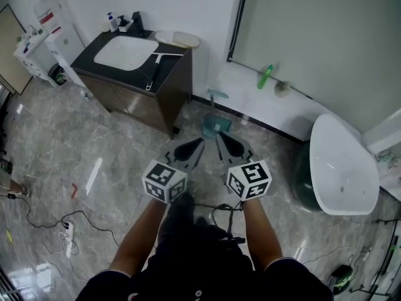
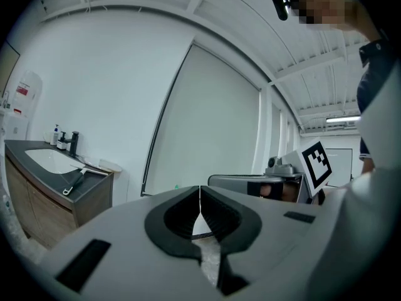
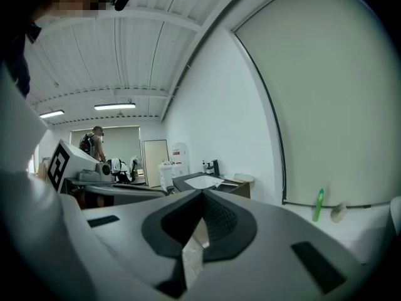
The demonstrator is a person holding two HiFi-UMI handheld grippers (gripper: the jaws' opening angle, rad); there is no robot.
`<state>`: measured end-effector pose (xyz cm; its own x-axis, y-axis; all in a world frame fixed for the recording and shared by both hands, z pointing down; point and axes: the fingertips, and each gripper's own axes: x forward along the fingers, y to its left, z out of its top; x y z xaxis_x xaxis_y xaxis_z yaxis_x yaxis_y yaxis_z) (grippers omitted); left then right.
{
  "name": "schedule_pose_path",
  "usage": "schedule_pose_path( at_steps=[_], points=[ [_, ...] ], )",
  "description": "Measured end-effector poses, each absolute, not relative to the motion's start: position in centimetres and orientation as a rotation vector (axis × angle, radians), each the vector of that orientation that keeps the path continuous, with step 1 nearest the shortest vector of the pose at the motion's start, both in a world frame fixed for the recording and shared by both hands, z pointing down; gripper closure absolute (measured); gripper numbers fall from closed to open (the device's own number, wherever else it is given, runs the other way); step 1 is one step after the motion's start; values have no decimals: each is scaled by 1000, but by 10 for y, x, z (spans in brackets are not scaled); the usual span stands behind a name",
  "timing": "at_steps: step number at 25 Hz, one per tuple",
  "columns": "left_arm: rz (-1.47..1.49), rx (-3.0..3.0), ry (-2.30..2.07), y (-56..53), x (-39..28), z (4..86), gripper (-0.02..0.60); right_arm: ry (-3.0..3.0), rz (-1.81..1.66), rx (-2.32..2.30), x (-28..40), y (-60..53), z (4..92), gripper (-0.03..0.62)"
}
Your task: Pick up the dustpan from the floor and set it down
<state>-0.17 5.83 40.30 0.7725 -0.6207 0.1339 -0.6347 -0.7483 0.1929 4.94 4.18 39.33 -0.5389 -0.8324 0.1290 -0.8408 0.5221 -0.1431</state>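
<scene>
The dustpan point(image 1: 215, 128) stands on the floor point(image 1: 125, 162) at the foot of the wall point(image 1: 207, 17), at 12 o'clock from both claws and near their tips. The free floor there is only a narrow gap: the cabinet point(image 1: 169, 99) corner is at 10 o'clock and the tub point(image 1: 341, 168) rim at 3 o'clock. Wider open floor lies at 9 o'clock. The left claw point(image 1: 199, 143) and right claw point(image 1: 220, 137) are side by side, nearly level, tips leaning toward each other. Both have jaws together with nothing between them.
</scene>
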Motion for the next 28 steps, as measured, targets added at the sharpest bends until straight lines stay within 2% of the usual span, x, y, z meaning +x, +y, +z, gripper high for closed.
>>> schedule_pose_path(
  at_steps=[9, 18, 20, 23, 28],
  points=[
    [171, 2714, -875, -53, -7, 453, 568, -2533, 396, 1540, 51, -72, 454, 588],
    [316, 2628, -794, -149, -21, 541, 568, -2279, 612, 1582, 63, -190, 594, 582],
    [345, 2598, -788, -167, -25, 561, 568, -2224, 661, 1599, 64, -214, 625, 485],
    [369, 2549, -788, -189, -30, 586, 568, -2104, 684, 1649, 69, -250, 669, 445],
    [374, 2512, -775, -220, -33, 615, 568, -1930, 715, 1684, 85, -301, 739, 431]
  ],
)
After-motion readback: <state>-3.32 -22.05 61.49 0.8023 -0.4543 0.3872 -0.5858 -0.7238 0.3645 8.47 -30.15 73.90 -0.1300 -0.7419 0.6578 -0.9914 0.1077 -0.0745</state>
